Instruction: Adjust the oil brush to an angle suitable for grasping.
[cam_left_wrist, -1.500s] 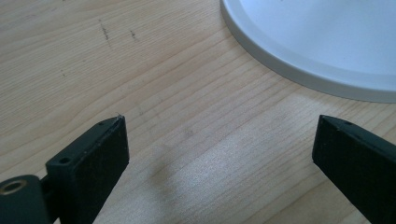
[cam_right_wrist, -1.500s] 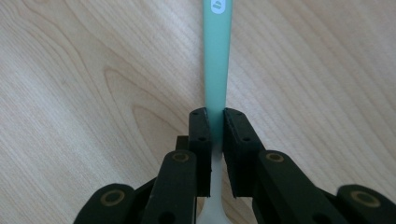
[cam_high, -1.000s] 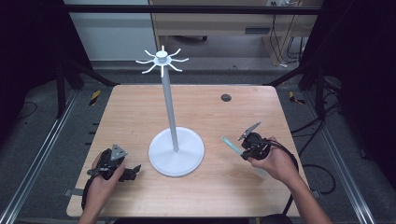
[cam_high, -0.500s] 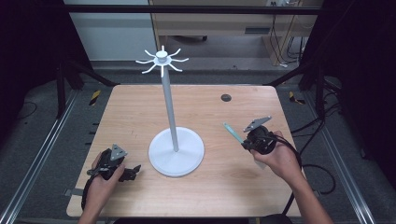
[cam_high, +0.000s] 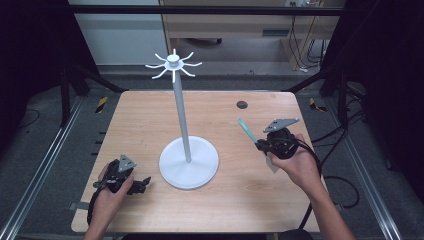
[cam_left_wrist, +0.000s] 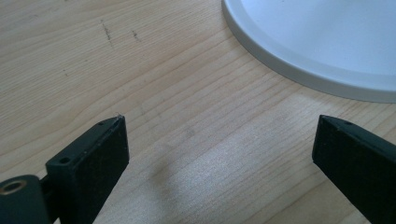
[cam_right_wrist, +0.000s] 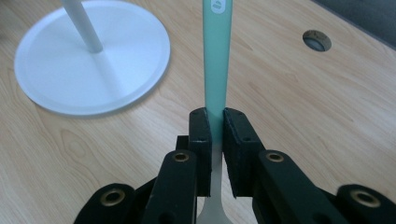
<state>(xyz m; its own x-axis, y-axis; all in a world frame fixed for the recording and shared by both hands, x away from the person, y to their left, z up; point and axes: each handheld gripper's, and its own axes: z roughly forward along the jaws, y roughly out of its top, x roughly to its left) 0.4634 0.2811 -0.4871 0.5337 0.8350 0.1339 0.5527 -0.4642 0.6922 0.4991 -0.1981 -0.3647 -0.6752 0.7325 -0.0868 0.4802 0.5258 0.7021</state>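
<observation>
two grippers, one utensil, one white stand on your table

your right gripper (cam_right_wrist: 213, 122) is clamped on the single mint-green utensil (cam_right_wrist: 215, 56) — its small white mark is too blurred to read — held above the wooden table (cam_high: 150, 115); your left gripper (cam_left_wrist: 219, 154) sits with jaws wide apart and empty, just beside the stand (cam_high: 188, 161) — one pole, hooked arms on top.

No text, label or number can be read on anything here

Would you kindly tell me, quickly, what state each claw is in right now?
Left claw: open, holding nothing, low over the table beside the white stand base.
Right claw: closed on the teal utensil handle.
</observation>
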